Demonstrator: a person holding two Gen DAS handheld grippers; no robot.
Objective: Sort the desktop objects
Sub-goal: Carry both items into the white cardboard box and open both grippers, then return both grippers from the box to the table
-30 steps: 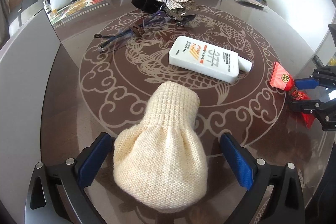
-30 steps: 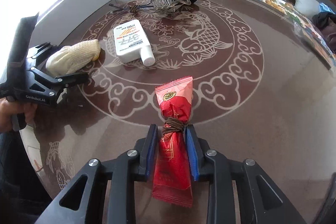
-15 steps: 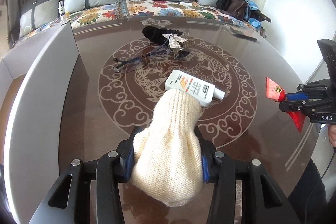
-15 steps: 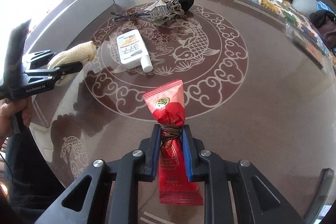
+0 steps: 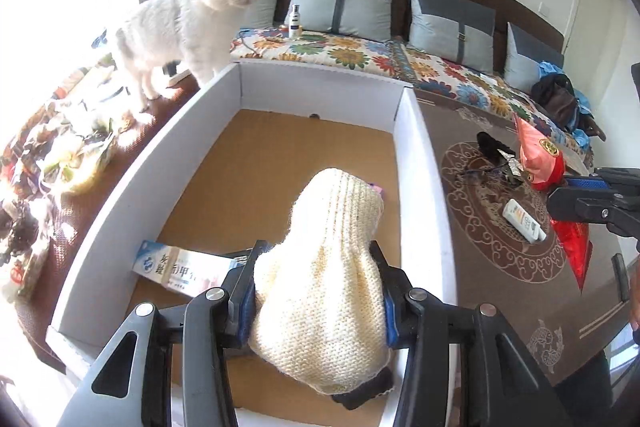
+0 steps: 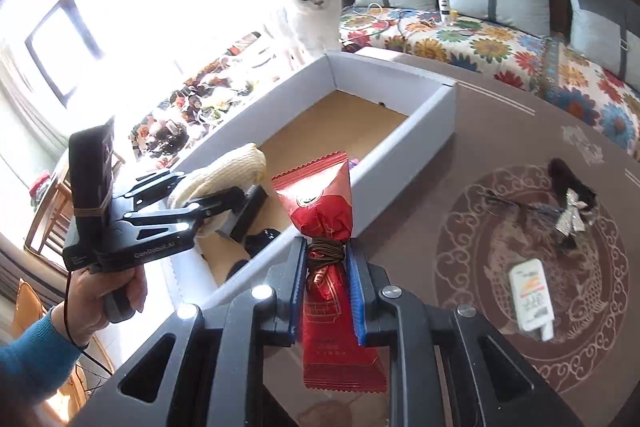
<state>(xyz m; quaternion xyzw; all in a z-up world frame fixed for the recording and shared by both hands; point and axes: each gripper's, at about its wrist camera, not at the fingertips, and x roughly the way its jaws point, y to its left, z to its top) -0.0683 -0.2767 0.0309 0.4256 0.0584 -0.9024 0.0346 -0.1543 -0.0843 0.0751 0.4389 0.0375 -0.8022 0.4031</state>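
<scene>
My left gripper [image 5: 316, 291] is shut on a cream knitted pouch [image 5: 328, 287] and holds it above the white cardboard box [image 5: 420, 163], which has a brown floor. My right gripper [image 6: 326, 287] is shut on a red tied packet [image 6: 324, 227] and holds it over the table beside the box's near wall [image 6: 400, 163]. The left gripper and pouch also show in the right wrist view [image 6: 224, 179], over the box. A white sunscreen bottle [image 6: 532, 303], glasses [image 6: 516, 207] and a black bow clip [image 6: 572, 191] lie on the brown table.
A toothpaste carton [image 5: 184, 267] and dark items lie in the box. A white cat [image 5: 180, 23] stands at the box's far left corner. A floral-covered bench [image 5: 400, 63] with grey cushions runs behind the table. Clutter [image 5: 52, 155] lies left of the box.
Both grippers have swung left from over the table toward the box. The left one with the pouch is now above the box's inside. The cat has come into view.
</scene>
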